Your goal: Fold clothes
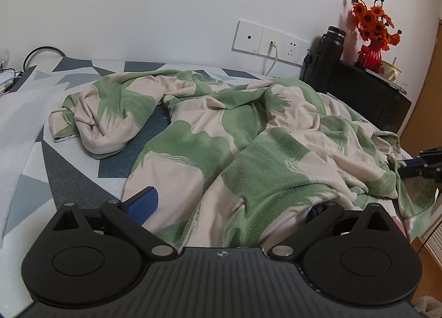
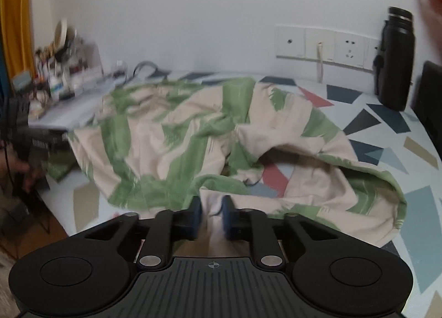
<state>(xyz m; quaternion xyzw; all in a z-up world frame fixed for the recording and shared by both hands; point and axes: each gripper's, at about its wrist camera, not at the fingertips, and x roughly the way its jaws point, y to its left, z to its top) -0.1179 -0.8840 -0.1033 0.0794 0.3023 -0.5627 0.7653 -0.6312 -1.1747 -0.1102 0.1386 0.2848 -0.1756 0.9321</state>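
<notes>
Lying crumpled across the patterned table [image 1: 69, 177], green-and-cream shirt [image 1: 221, 135], one sleeve bunched off at its left end. Spreading wide over the near hem, left gripper [image 1: 229, 207], blue pad [image 1: 143, 204] showing on one side, the other buried under cloth; released, nothing clamped. Pinching a cream fold at the near edge, right gripper [image 2: 211, 217], pads nearly together with fabric between. Standing near the wall sockets [image 1: 265, 41], black flask [image 1: 330, 50]; beyond it, red vase [image 1: 370, 55] holding orange flowers.
</notes>
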